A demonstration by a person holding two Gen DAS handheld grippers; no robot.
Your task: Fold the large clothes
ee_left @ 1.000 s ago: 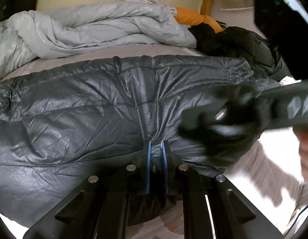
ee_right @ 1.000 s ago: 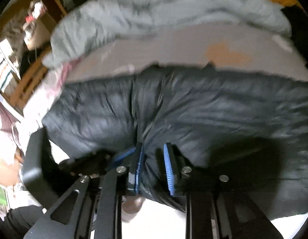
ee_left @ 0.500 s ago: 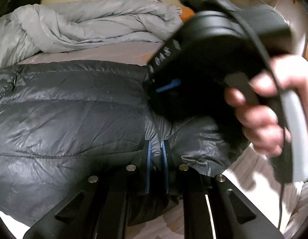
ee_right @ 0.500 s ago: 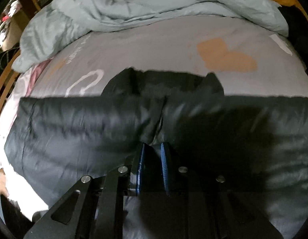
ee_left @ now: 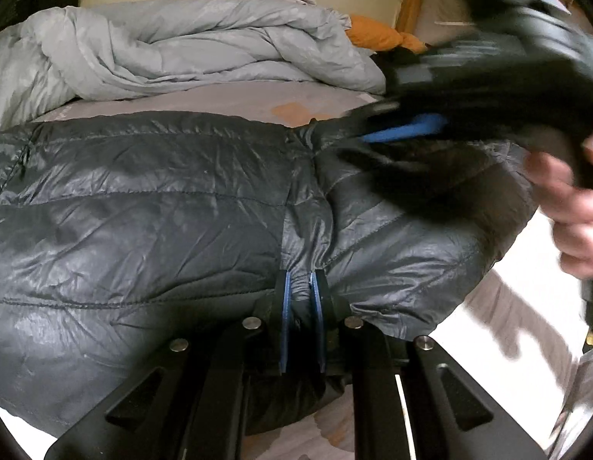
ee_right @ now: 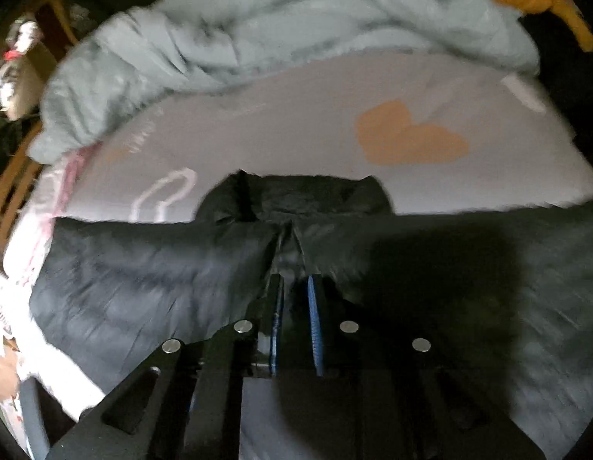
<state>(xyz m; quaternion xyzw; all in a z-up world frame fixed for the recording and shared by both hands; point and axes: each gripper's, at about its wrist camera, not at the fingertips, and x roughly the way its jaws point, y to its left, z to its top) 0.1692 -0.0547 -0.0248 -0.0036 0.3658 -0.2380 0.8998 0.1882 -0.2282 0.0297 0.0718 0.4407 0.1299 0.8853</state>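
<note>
Now a dark grey quilted puffer jacket (ee_left: 150, 211) is lying spread across a bed with a pale lilac patterned sheet (ee_right: 281, 126). At six o'clock in the left view, the left hand-held gripper (ee_left: 301, 287) is clamping a pinch of the jacket's near fabric. The right hand-held gripper (ee_right: 294, 295) is likewise gripping jacket fabric just below the collar (ee_right: 296, 195); seen from the left, it is blurring in at two o'clock. A rumpled light grey duvet (ee_left: 189, 50) is sitting at twelve o'clock. Folding looks barely begun: most folds appear outstanding.
</note>
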